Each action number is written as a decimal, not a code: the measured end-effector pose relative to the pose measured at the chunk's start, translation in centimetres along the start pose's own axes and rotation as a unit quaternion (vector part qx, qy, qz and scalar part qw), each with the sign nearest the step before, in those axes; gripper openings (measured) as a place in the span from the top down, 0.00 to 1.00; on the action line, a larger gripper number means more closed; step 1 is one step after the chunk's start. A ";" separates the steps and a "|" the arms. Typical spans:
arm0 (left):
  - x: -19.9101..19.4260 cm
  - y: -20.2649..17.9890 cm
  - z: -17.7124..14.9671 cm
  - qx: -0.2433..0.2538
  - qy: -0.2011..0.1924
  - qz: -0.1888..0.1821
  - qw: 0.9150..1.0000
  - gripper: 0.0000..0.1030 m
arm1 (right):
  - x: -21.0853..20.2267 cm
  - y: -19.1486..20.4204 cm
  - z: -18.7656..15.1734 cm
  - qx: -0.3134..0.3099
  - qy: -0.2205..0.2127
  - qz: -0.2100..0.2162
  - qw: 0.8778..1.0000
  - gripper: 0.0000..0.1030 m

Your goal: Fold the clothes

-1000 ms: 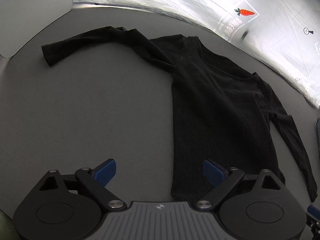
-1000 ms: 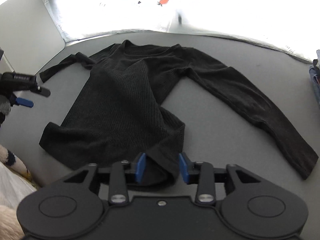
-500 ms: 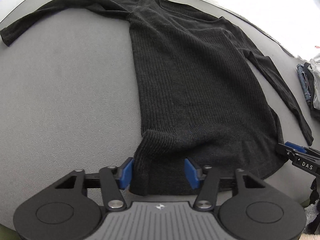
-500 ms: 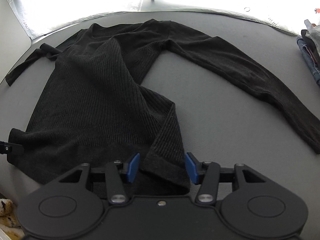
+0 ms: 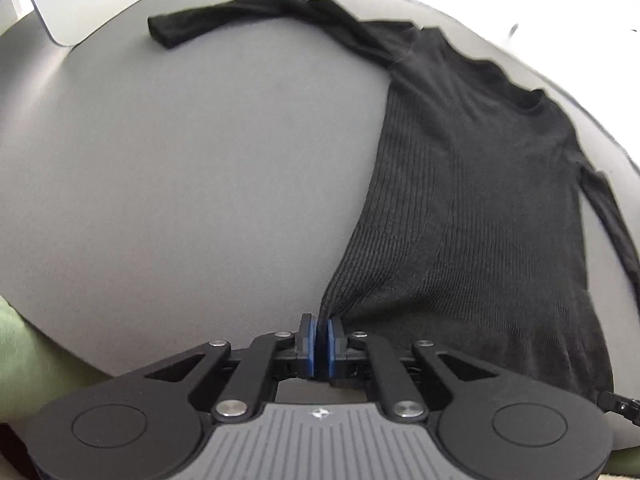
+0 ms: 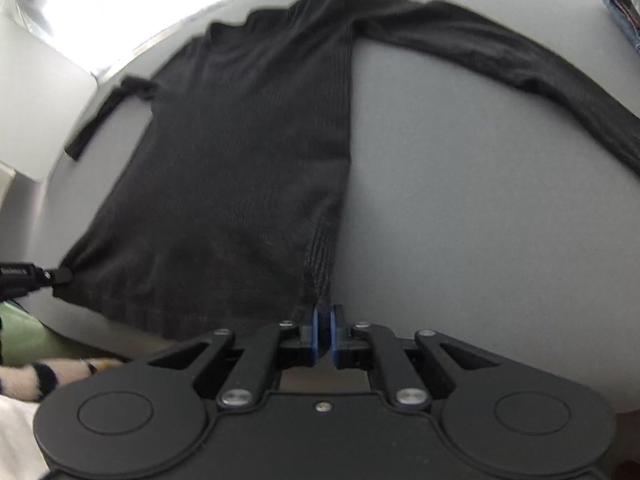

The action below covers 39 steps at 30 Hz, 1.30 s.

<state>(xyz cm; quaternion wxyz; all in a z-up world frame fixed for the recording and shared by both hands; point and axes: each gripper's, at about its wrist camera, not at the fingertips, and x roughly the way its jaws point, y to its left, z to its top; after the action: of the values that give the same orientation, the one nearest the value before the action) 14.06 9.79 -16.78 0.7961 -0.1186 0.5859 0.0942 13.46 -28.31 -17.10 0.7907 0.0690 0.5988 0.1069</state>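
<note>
A black ribbed long-sleeve sweater [image 5: 472,200] lies spread on a grey table [image 5: 180,180], neck away from me, sleeves out to both sides. My left gripper [image 5: 322,326] is shut on the sweater's left hem corner. My right gripper [image 6: 324,318] is shut on the right hem corner of the sweater [image 6: 248,152]. The hem is stretched between the two grippers near the table's front edge. The left gripper also shows at the left edge of the right wrist view [image 6: 60,276], and the right gripper's tip shows at the lower right of the left wrist view [image 5: 618,402].
A bright white patterned sheet [image 5: 560,8] borders the far side of the table. Folded denim [image 6: 620,12] lies at the far right. A grey panel [image 5: 100,4] stands at the far left. Green fabric [image 6: 24,332] and a furry striped item [image 6: 32,376] lie below the front edge.
Both grippers have shut on the hem corners, which earlier lay between open jaws. The sweater's body is pulled flatter and straighter, and the fold near the right corner is gone.
</note>
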 end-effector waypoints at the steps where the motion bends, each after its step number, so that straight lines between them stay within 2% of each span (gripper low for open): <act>1: -0.1 -0.2 0.1 0.006 -0.002 0.007 1.000 0.82 | 0.3 0.3 0.0 -0.008 0.006 -0.016 1.000 0.89; 2: -0.4 -0.3 0.3 0.009 -0.010 0.004 1.000 0.75 | 0.0 0.4 0.2 -0.011 -0.005 -0.019 1.000 0.86; 3: -1.0 -0.3 0.8 0.010 -0.023 -0.001 1.000 0.70 | -0.8 0.5 0.5 -0.012 -0.026 -0.015 0.999 0.73; 4: -1.5 -0.4 1.2 0.010 -0.038 -0.007 0.999 0.61 | -1.6 0.6 0.9 -0.014 -0.048 -0.012 0.999 0.53; 5: -1.9 -0.5 1.9 0.012 -0.051 -0.007 0.999 0.57 | -2.3 0.7 1.3 -0.016 -0.073 -0.013 0.997 0.50; 7: -2.5 -0.8 3.5 0.019 -0.073 -0.003 0.997 0.57 | -3.2 0.7 2.3 -0.025 -0.108 -0.023 0.994 0.51; 12: -2.4 -2.5 8.7 0.039 -0.109 0.001 0.993 0.57 | -3.6 1.8 6.4 -0.077 -0.173 -0.092 0.978 0.52; 15: -2.3 -4.5 13.1 0.061 -0.130 -0.004 0.990 0.56 | -3.3 2.5 10.3 -0.103 -0.205 -0.118 0.966 0.51; 17: -1.3 -6.0 15.3 0.075 -0.136 -0.012 0.988 0.51 | -3.0 2.7 13.3 -0.108 -0.223 -0.122 0.961 0.51; 20: 0.2 -8.4 18.7 0.097 -0.144 -0.024 0.984 0.41 | -1.4 2.9 17.6 -0.121 -0.236 -0.119 0.957 0.45; 23: 1.8 -10.8 22.0 0.119 -0.152 -0.036 0.980 0.40 | 1.0 3.2 21.9 -0.135 -0.239 -0.127 0.953 0.44; 27: 4.8 -14.1 26.1 0.146 -0.154 -0.039 0.976 0.39 | 4.4 3.3 27.3 -0.141 -0.226 -0.101 0.959 0.44; 32: 8.6 -16.5 30.4 0.146 -0.145 -0.038 0.978 0.38 | 9.8 3.4 34.2 -0.137 -0.196 -0.048 0.970 0.45; 35: 10.6 -17.2 32.3 0.138 -0.135 -0.030 0.981 0.38 | 13.5 4.2 36.8 -0.155 -0.173 -0.069 0.970 0.55; 37: 11.9 -17.4 33.5 0.133 -0.126 -0.025 0.983 0.38 | 15.2 4.8 36.9 -0.180 -0.160 -0.102 0.965 0.79; 39: 12.9 -17.5 34.3 0.135 -0.120 -0.019 0.983 0.38 | 16.4 5.6 36.4 -0.210 -0.156 -0.147 0.954 0.96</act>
<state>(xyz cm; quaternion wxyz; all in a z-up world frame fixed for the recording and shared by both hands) 54.17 3.48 -17.96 0.8712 -0.0094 0.4906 0.0125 52.30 -18.08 -21.14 0.8780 -0.1721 0.4352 0.1007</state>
